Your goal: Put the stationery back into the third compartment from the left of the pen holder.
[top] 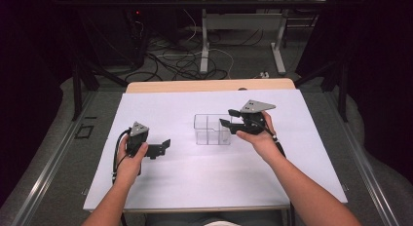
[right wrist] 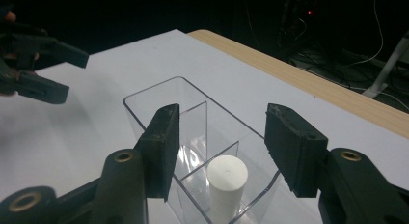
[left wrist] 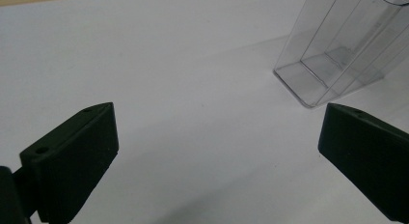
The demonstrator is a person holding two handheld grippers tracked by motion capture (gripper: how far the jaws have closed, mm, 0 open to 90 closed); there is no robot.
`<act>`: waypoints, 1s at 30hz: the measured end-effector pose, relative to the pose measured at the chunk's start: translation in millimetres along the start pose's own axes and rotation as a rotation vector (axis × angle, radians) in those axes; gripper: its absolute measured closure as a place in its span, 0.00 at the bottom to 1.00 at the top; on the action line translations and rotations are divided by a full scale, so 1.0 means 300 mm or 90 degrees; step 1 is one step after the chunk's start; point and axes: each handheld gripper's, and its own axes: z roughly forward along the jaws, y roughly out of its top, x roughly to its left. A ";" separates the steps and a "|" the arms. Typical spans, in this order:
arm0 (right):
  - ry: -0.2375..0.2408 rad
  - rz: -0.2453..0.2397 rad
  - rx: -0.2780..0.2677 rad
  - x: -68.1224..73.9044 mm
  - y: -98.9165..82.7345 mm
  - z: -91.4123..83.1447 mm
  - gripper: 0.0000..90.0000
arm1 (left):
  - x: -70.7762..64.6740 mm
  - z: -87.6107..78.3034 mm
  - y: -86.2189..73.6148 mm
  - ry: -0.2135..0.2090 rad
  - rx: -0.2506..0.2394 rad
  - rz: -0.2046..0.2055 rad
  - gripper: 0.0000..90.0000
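White and smooth, the small cylinder (right wrist: pixel 226 185) stands upright on the floor of the clear plastic bin (right wrist: pixel 159 96), in the compartment nearest the right gripper (right wrist: pixel 222 151). A thin clear divider splits the bin into 2 compartments, and the far one looks empty. Standing on its flat end, with the bin's walls around it, the cylinder has little room to roll or tip.

The right gripper hangs just above that near end of the bin, and its fingers (right wrist: pixel 164 147) are apart, 1 on each side of the cylinder's top, with clear air between pads and cylinder. That spacing, with the cylinder resting on its own base, reads to me as a drop-off just made and not as a pick-up about to begin, though the pictures cannot settle it. In the high view the right gripper (top: pixel 233 123) sits at the bin's (top: pixel 204 133) right edge, tilted down into it.

The bin itself rests near the middle of the white worktop (top: pixel 195 172), within easy reach of both hands.

To the left of the bin and well apart from it, the left gripper (top: pixel 164 147) is held low over the worktop, pointing toward the bin. Its fingers (left wrist: pixel 72 161) stand wide apart with nothing between them, the bin's (left wrist: pixel 308 74) corner ahead of them. I judge it is parked there to stay out of the way.
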 end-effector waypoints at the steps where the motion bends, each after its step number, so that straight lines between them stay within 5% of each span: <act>1: 0.003 0.004 0.003 -0.004 0.003 -0.007 0.50 | 0.001 -0.001 0.000 0.001 0.000 0.000 0.00; 5: -0.002 0.010 -0.004 -0.019 0.014 -0.039 0.49 | 0.001 0.000 -0.001 -0.001 -0.002 -0.006 0.00; 15: -0.082 0.012 0.006 -0.051 0.016 -0.132 0.30 | 0.003 -0.002 0.001 0.003 -0.002 -0.002 0.00; 26: -0.173 0.093 0.048 -0.104 -0.020 -0.238 0.00 | 0.013 -0.010 0.001 0.010 -0.006 -0.008 0.00; 30: -0.206 0.101 0.043 -0.131 -0.041 -0.274 0.00 | 0.017 -0.013 0.002 0.014 -0.010 -0.014 0.00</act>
